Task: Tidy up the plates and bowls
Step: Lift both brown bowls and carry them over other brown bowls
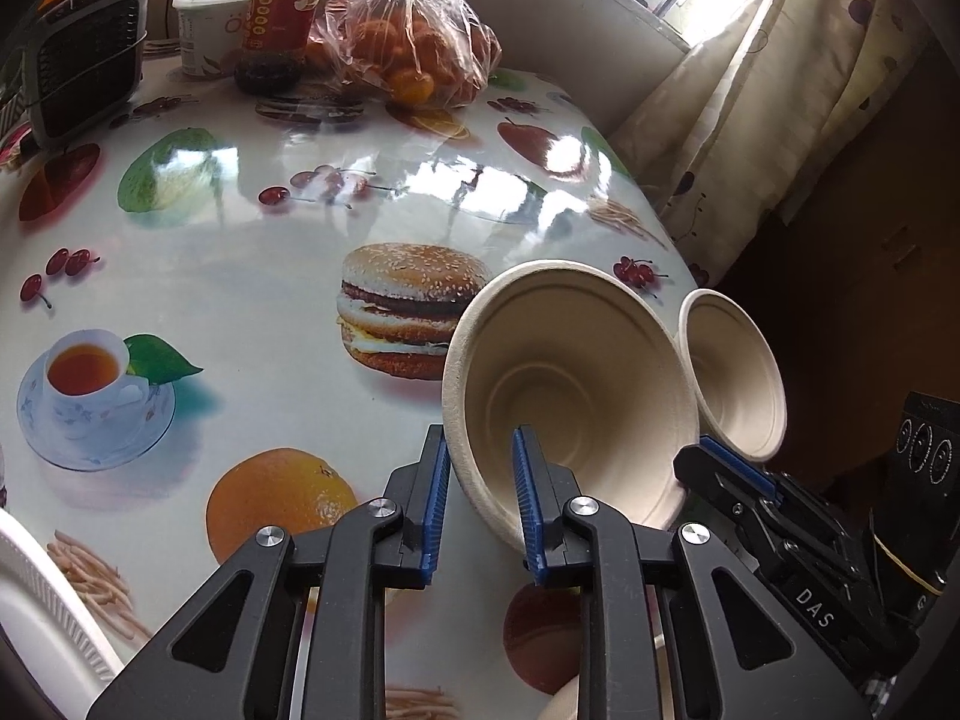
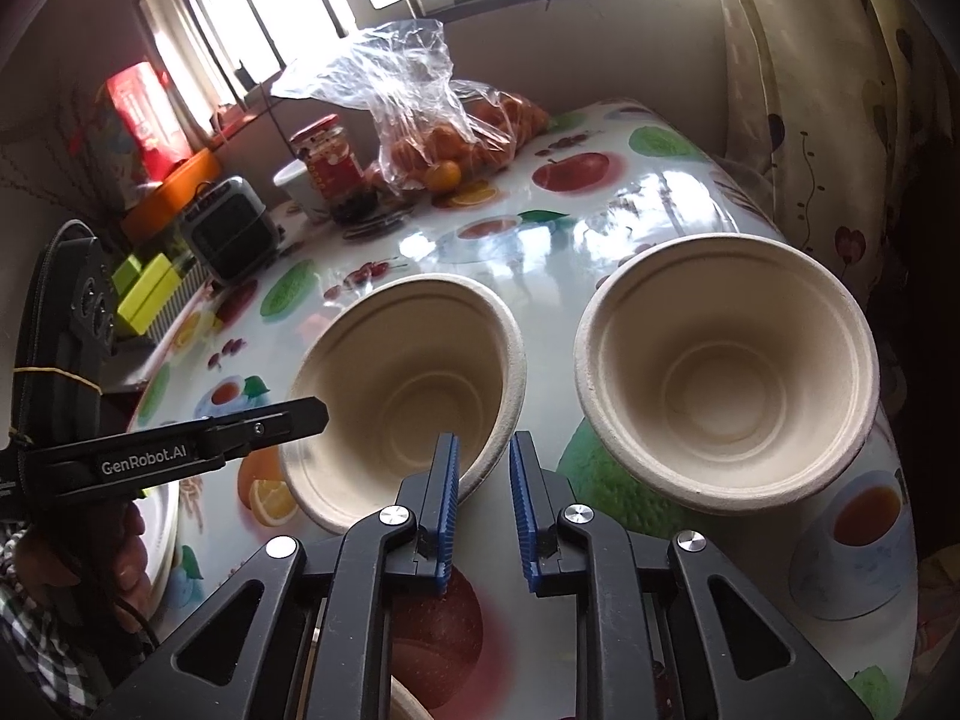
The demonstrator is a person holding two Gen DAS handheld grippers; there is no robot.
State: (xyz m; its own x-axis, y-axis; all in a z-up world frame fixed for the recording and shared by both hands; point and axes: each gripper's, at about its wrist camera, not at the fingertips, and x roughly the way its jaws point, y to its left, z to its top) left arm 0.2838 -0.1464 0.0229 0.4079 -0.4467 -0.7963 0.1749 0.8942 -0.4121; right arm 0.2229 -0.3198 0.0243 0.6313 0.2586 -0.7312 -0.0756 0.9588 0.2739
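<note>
Your left tongs are clamped on the near left rim of a beige moulded-fibre bowl, one blue pad outside the wall and the other inside the cup. Your right tongs are pinched on the same bowl's right rim, and the rim's lip shows between the two blue pads in the right wrist view. In that view the bowl fills the centre left of the frame, with your left tongs coming in from the left edge onto its far side. In the left wrist view your right tongs enter from the lower right and meet the rim there. The bowl is in the lower right of the left view, over the glossy fruit-printed surface. You cannot tell from either view whether its base rests on the cloth. A second beige fibre bowl stands just beside it at the surface's right edge, and it takes the right half of the right wrist view, free of both tongs. A white ribbed plate lies at the lower left corner. At the upper left, well apart from the bowls, stand a clear plastic bag of oranges, a red-labelled glass jar, a white tub and a small grey heater.
</note>
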